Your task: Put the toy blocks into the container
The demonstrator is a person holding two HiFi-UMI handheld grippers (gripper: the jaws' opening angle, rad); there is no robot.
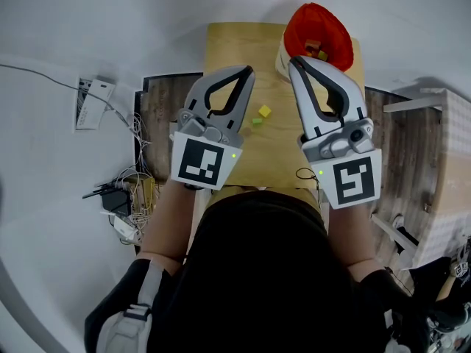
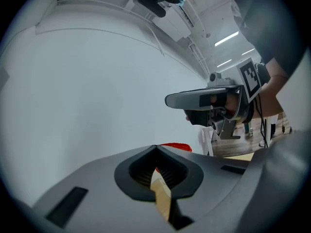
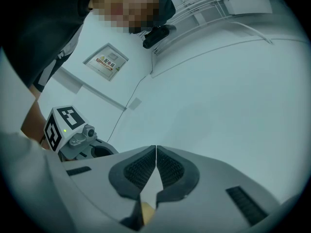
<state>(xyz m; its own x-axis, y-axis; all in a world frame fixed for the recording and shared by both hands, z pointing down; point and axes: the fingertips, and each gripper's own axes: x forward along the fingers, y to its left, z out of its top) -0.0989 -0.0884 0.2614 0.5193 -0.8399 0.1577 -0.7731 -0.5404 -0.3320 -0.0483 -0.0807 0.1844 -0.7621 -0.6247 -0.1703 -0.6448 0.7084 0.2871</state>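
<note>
A red container with several blocks inside stands at the far end of the wooden table. A yellow block and a green block lie side by side on the table between the two grippers. My left gripper is held above the table to the left of them, shut and empty. My right gripper hovers in front of the container, its jaws closed tip to tip with nothing between them. In the left gripper view the container's red rim peeks over the shut jaws, and the right gripper's fingers cross above it.
A white power strip and tangled cables lie on the floor left of the table. White furniture stands at the right over the wooden floor. A pale wall fills both gripper views.
</note>
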